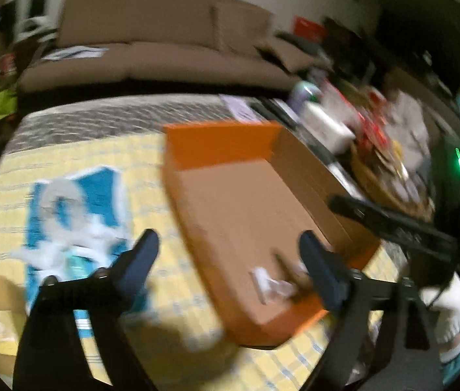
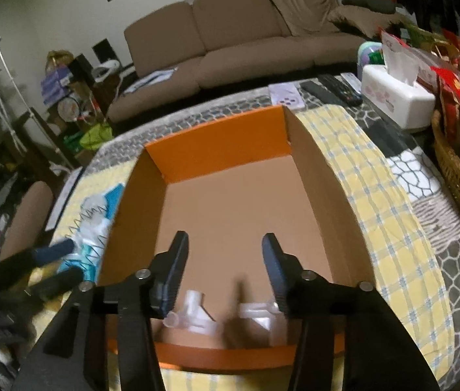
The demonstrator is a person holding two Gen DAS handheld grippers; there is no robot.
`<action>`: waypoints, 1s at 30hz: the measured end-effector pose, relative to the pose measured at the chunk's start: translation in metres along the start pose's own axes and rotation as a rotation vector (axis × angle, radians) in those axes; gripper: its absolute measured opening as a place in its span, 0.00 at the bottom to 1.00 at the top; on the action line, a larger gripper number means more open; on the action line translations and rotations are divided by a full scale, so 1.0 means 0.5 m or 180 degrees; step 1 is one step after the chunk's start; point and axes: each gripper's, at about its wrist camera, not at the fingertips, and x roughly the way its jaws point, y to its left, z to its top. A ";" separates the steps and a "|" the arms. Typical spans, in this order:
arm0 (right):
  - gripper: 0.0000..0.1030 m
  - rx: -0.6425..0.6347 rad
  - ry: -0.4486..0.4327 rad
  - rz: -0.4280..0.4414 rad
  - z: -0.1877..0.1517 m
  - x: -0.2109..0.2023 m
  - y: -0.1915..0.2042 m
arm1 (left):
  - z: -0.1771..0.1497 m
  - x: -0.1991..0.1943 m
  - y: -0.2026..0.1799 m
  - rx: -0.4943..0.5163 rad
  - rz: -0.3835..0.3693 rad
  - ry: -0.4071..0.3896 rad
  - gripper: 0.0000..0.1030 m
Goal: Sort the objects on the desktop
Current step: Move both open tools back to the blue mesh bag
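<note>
Risking a snag on the box (image 2: 324, 176) rim, right gripper (image 2: 225, 272) and left gripper (image 1: 228, 257) both apart and empty, white plastic pieces (image 2: 197, 317) loose below.

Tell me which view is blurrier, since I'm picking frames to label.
Left wrist view: heavy motion smear over the orange box, the blue packet and the clutter behind. Right wrist view: mostly crisp, the sofa and tissue box sharp; only the white plastic pieces look soft. Both are dim and fisheye-curved.
</note>
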 end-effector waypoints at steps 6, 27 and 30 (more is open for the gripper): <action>0.61 -0.0116 -0.0074 0.0119 0.014 0.008 0.069 | 0.012 -0.053 0.131 -0.0358 0.0280 -0.0186 0.91; 0.99 -0.0488 -0.0376 0.0446 0.032 0.080 0.309 | -0.021 -0.095 0.349 -0.0759 0.0893 -0.0084 1.00; 0.97 -0.0581 -0.0316 0.0454 0.023 0.093 0.339 | -0.022 -0.083 0.372 -0.0804 0.0879 -0.0051 0.98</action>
